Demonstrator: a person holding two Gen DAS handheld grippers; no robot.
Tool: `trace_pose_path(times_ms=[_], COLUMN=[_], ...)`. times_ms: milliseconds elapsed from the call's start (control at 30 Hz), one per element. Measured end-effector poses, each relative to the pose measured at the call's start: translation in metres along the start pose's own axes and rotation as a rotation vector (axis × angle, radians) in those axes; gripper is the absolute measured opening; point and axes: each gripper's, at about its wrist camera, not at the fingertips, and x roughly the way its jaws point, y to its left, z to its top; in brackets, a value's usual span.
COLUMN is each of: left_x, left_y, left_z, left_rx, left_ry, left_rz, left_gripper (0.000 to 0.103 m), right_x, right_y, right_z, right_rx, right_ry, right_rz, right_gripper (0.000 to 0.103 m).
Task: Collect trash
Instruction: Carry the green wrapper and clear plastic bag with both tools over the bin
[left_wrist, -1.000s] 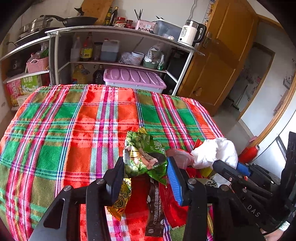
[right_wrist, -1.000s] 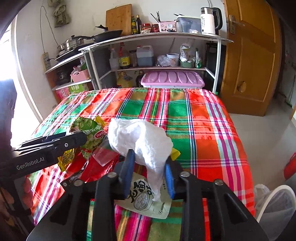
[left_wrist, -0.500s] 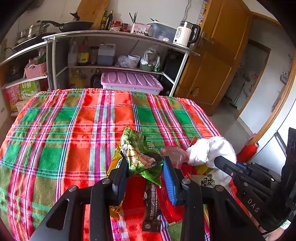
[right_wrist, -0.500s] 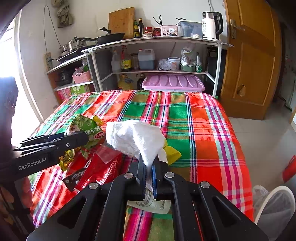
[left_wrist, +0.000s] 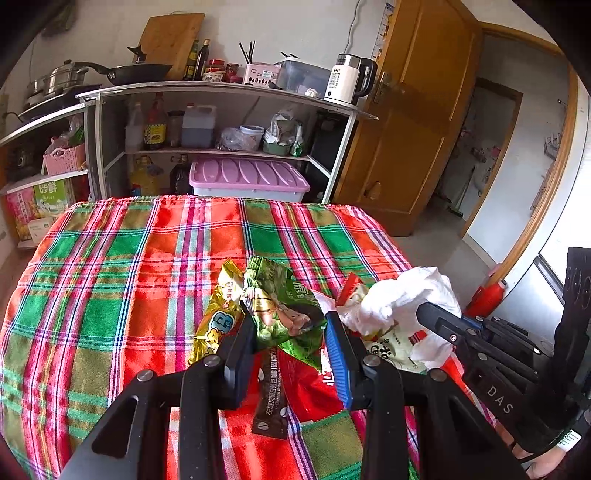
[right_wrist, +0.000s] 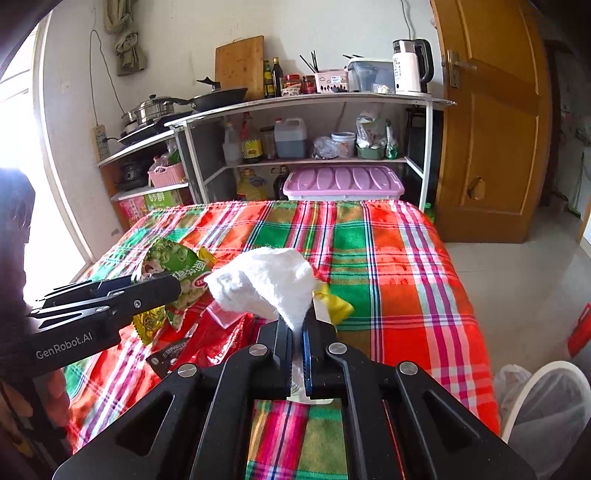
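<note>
Gripping a green wrapper (left_wrist: 284, 314) between both pads, left gripper (left_wrist: 291, 347) clamped on its lower half, wrapper crumpled and standing up off the plaid cloth (left_wrist: 110, 295). Jaws closed in on it during the last second, then steady. Pinching a white tissue (right_wrist: 269, 288) at its lower tail, right gripper (right_wrist: 297, 350) clenched almost flat, only a thin strip of tissue between the pads; jaws snapped in on it within the last second. Tissue wad bulging above the fingertips, clear of the cloth.

Lying just beside the green wrapper, on its left in the left view: a gold wrapper (left_wrist: 218, 325), touching it. Resting beneath the left fingers: a red bag (left_wrist: 306, 387) and a dark sachet (left_wrist: 271, 398), flat on the cloth. Showing under the tissue in the left view: a white pouch (left_wrist: 391, 343) with print. Peeking out right of the tissue in the right view: a yellow scrap (right_wrist: 338, 304).

Standing at the lower right of the right view, beside the table: a white bin (right_wrist: 546, 402) with a liner.
</note>
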Motion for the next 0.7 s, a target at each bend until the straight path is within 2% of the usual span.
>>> trace_pose_path(times_ms=[300, 700], left_x=[-0.016, -0.019], left_y=[-0.026, -0.085], left_z=[-0.006, -0.021], left_rx=[0.026, 0.095], left_ry=[-0.017, -0.002], left_rz=[-0.039, -0.117], left_gripper=[0.036, 0.036], right_x=[-0.037, -0.089], right_y=[-0.020, -0.058], right_z=[-0.010, -0.032], right_rx=[0.049, 0.119], right_ry=[-0.045, -0.080], right_rz=[-0.037, -0.119], right_gripper=[0.004, 0.004])
